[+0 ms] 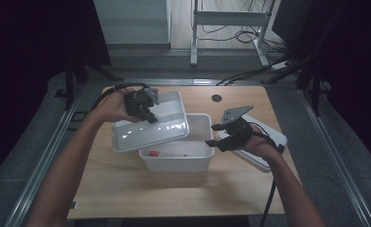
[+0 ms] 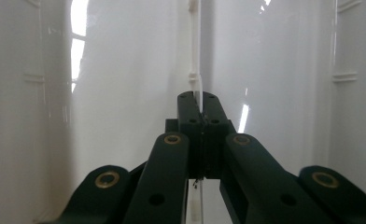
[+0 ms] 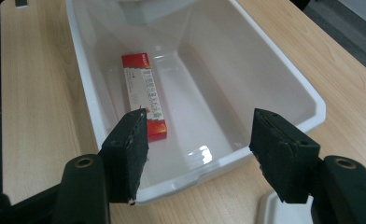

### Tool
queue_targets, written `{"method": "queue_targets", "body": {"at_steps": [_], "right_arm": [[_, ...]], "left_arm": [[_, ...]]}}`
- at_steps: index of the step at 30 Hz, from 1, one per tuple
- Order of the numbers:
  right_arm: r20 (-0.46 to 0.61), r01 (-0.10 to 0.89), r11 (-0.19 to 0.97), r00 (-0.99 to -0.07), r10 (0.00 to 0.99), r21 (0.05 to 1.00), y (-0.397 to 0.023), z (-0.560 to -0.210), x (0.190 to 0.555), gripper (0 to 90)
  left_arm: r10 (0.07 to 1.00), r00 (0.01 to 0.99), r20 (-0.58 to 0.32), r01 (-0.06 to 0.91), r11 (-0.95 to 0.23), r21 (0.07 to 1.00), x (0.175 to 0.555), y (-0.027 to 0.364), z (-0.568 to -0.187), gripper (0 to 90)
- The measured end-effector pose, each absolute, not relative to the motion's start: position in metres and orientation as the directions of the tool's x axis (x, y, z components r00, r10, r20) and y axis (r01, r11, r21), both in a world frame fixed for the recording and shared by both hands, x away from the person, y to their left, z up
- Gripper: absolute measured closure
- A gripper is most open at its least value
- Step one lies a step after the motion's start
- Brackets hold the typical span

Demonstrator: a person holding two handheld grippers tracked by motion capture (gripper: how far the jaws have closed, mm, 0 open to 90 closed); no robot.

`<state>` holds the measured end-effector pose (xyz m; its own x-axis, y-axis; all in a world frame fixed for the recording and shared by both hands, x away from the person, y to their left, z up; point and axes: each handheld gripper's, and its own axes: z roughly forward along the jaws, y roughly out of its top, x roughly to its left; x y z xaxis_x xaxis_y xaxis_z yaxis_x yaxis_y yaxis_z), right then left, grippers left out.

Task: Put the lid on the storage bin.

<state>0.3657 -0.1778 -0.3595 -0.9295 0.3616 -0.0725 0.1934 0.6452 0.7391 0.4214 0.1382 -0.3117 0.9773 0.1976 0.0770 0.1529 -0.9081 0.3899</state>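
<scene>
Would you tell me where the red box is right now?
The red box lies flat on the floor of the open white bin, along its left wall in the right gripper view.

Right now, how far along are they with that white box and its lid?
Done, it seems: a red carton already lies in the white box. In hand: the left hand-held gripper is clamped on the lid, carried tilted over the box's left side. The right hand-held gripper hovers open beside the box. Probably left: seating the lid.
</scene>
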Motion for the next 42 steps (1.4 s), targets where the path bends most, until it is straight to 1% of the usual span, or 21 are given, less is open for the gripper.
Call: {"method": "queue_targets", "body": {"at_steps": [5, 6, 9, 10, 13, 15, 16, 21, 28, 32, 35, 42], "right_arm": [[-0.068, 0.200, 0.647, -0.929, 0.364, 0.736, -0.179, -0.362, 0.365, 36.6], [-0.068, 0.201, 0.647, -0.929, 0.364, 0.735, -0.180, -0.363, 0.365, 36.6], [-0.066, 0.204, 0.646, -0.927, 0.368, 0.736, -0.181, -0.363, 0.366, 36.7], [-0.065, 0.206, 0.645, -0.927, 0.370, 0.736, -0.182, -0.363, 0.366, 36.7], [-0.068, 0.204, 0.643, -0.926, 0.372, 0.739, -0.183, -0.363, 0.366, 36.7], [-0.064, 0.211, 0.643, -0.924, 0.377, 0.736, -0.184, -0.364, 0.365, 36.6], [-0.065, 0.212, 0.644, -0.923, 0.378, 0.735, -0.185, -0.365, 0.365, 36.6], [-0.064, 0.216, 0.640, -0.921, 0.385, 0.738, -0.189, -0.366, 0.365, 36.6], [-0.055, 0.233, 0.629, -0.913, 0.404, 0.742, -0.199, -0.371, 0.362, 36.4], [-0.052, 0.245, 0.623, -0.907, 0.418, 0.743, -0.205, -0.372, 0.360, 36.5], [-0.046, 0.259, 0.616, -0.900, 0.433, 0.744, -0.212, -0.374, 0.360, 36.6], [-0.045, 0.264, 0.611, -0.896, 0.442, 0.746, -0.217, -0.376, 0.358, 36.6]], "left_arm": [[0.187, 0.980, 0.066, 0.147, -0.908, 0.393, 0.423, 0.130, -0.314, 89.5], [0.175, 0.982, 0.070, 0.137, -0.917, 0.375, 0.424, 0.128, -0.315, 89.4], [0.175, 0.982, 0.070, 0.138, -0.920, 0.367, 0.424, 0.126, -0.317, 89.4], [0.186, 0.980, 0.065, 0.148, -0.913, 0.379, 0.424, 0.125, -0.319, 89.4], [0.181, 0.982, 0.060, 0.145, -0.913, 0.380, 0.425, 0.122, -0.320, 89.5], [0.163, 0.985, 0.064, 0.127, -0.918, 0.376, 0.427, 0.121, -0.319, 89.5], [0.176, 0.983, 0.057, 0.140, -0.909, 0.393, 0.428, 0.120, -0.320, 89.5], [0.177, 0.983, 0.053, 0.142, -0.908, 0.394, 0.430, 0.116, -0.321, 89.5], [0.136, 0.989, 0.061, 0.105, -0.925, 0.366, 0.435, 0.099, -0.322, 89.5], [0.129, 0.990, 0.052, 0.101, -0.924, 0.370, 0.437, 0.094, -0.325, 89.5], [0.110, 0.992, 0.055, 0.084, -0.933, 0.349, 0.438, 0.086, -0.328, 89.5], [0.080, 0.995, 0.059, 0.054, -0.933, 0.355, 0.439, 0.075, -0.327, 89.5]]}}
